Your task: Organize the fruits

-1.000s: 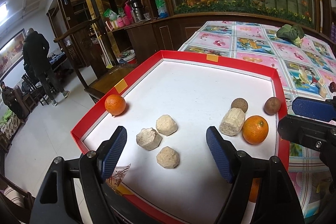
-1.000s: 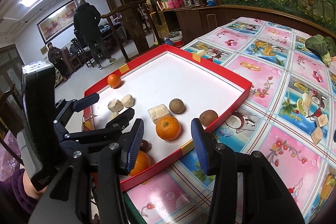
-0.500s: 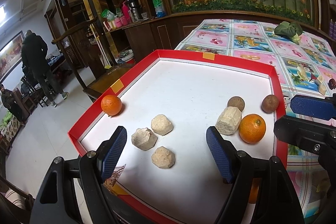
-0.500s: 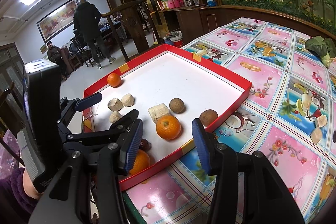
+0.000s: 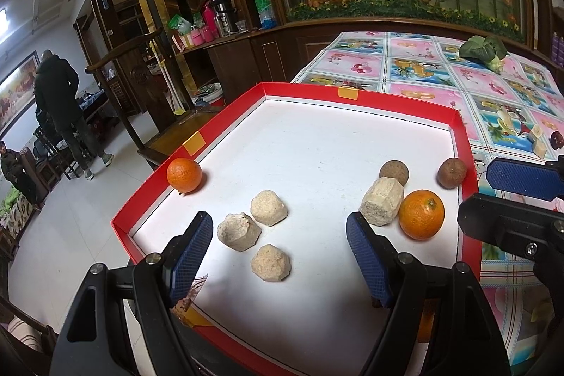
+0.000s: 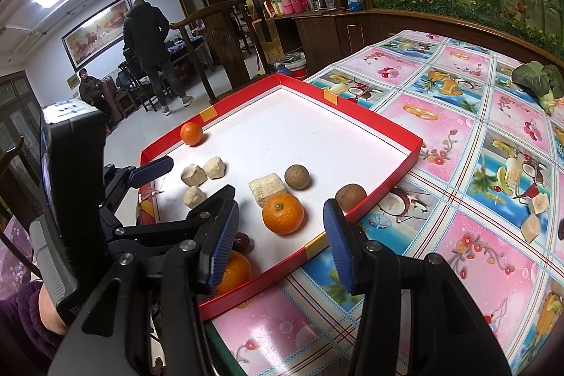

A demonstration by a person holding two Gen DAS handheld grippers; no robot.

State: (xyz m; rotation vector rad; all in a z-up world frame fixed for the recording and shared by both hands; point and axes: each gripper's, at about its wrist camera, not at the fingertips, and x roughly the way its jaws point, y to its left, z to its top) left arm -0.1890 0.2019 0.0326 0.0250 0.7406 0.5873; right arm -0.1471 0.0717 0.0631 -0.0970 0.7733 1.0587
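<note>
We hold the left gripper point(image 5: 278, 252) wide apart and empty over the three tan lumps point(image 5: 269, 207); the right gripper point(image 6: 278, 235) is parted too, gripping nothing, with the near orange point(image 6: 283, 213) ahead in the red tray point(image 6: 380, 125); closing off-centre could, we judge, roll that orange into the brown fruit point(image 6: 297, 177).

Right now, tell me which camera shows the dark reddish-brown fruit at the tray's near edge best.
The right wrist view: the dark reddish-brown fruit shows there beside an orange, partly behind the right gripper's left finger. In the left wrist view only a sliver peeks out below a finger of the left gripper.
</note>
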